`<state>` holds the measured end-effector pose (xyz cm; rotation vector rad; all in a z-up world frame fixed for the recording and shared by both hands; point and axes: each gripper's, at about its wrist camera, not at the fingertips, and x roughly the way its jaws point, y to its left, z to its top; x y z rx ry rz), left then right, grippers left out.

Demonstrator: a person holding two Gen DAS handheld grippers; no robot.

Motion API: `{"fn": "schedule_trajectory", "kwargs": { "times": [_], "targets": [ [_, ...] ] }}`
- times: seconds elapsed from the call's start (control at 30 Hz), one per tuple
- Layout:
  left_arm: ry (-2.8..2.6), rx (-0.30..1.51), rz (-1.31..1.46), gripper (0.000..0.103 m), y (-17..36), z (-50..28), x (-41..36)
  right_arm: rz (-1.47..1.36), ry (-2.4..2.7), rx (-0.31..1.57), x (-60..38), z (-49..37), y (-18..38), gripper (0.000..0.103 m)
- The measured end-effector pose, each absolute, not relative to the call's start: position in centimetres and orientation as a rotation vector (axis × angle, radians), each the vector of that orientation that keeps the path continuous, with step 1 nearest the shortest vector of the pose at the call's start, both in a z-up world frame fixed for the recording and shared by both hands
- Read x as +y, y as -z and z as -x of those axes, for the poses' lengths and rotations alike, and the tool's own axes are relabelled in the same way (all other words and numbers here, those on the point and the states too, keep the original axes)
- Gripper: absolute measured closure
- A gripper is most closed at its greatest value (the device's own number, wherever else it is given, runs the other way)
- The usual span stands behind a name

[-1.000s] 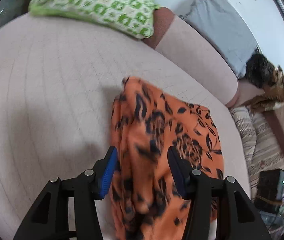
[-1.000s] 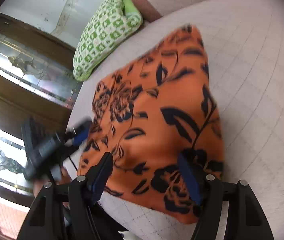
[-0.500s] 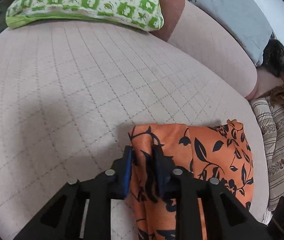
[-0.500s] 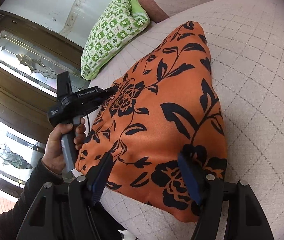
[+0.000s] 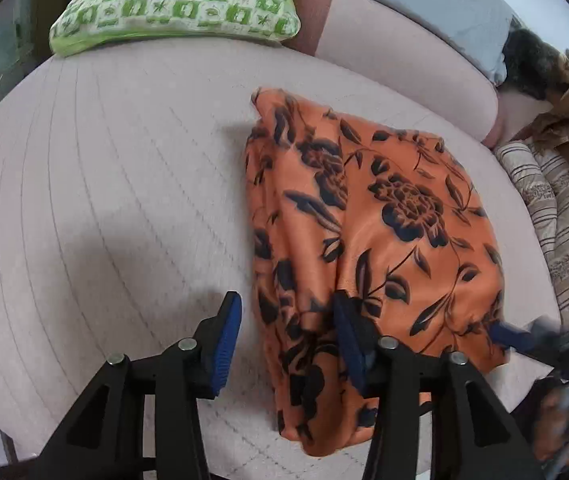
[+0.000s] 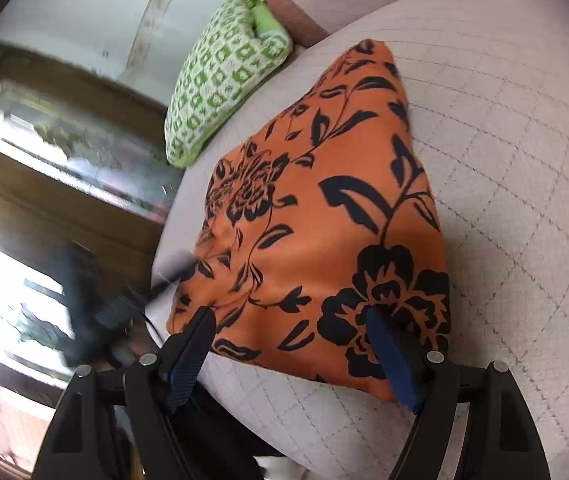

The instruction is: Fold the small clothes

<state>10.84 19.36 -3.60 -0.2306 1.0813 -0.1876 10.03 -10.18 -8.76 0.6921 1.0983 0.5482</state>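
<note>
Orange floral garment (image 5: 368,236) lies on the pale quilted sofa seat (image 5: 124,200), near its front edge, already gathered into a compact, roughly four-sided packet with a thicker doubled band running along its left side in the left wrist view. Judging by that shape, at least one fold is in place, though the band is rumpled and the near end bulges and hangs unevenly, so the packet is not yet tidy. The left gripper (image 5: 286,344) hangs over the near left edge with its jaws spread and opening; the rumpled band sits between them, but the pads do not appear to press it. The right gripper (image 6: 290,354) sits at the near edge of the cloth in its own view, jaws wide and opening, with the cloth's edge between them and no pinch visible. What seems left is to flatten or square the bundle, perhaps fold it once more, and set it aside. A green patterned cushion (image 5: 176,0) rests well behind, at the back of the seat.
</note>
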Motion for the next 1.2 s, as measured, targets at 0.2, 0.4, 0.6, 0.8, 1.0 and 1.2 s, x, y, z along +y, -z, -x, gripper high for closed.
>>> {"fn": "schedule_trajectory", "kwargs": {
  "times": [0.2, 0.4, 0.6, 0.8, 1.0, 1.2],
  "targets": [
    [0.16, 0.957, 0.169, 0.028, -0.8, -9.9, 18.0, -0.638, -0.501, 1.012, -12.8, -9.8, 5.8, 0.021],
    [0.124, 0.947, 0.149, 0.027, -2.0, -10.2, 17.0, -0.7, -0.392, 1.012, -16.3, -9.5, 6.6, 0.021],
    [0.117, 0.946, 0.136, 0.027, -1.6, -10.0, 16.9, -0.66, -0.382, 0.98, -15.9, -9.8, 5.6, 0.021],
    [0.103, 0.963, 0.138, 0.026, -0.7, -10.4, 16.8, -0.611, -0.408, 1.022, -13.6, -12.7, 6.6, 0.021],
    [0.123, 0.963, 0.182, 0.025, 0.1, -10.9, 18.2, -0.575, -0.4, 1.128, -12.7, -14.2, 8.5, 0.021],
    [0.178, 0.996, 0.39, 0.016, 1.7, -13.5, 21.1, -0.612, -0.395, 1.067, -14.8, -16.7, 7.1, 0.021]
  ]
}}
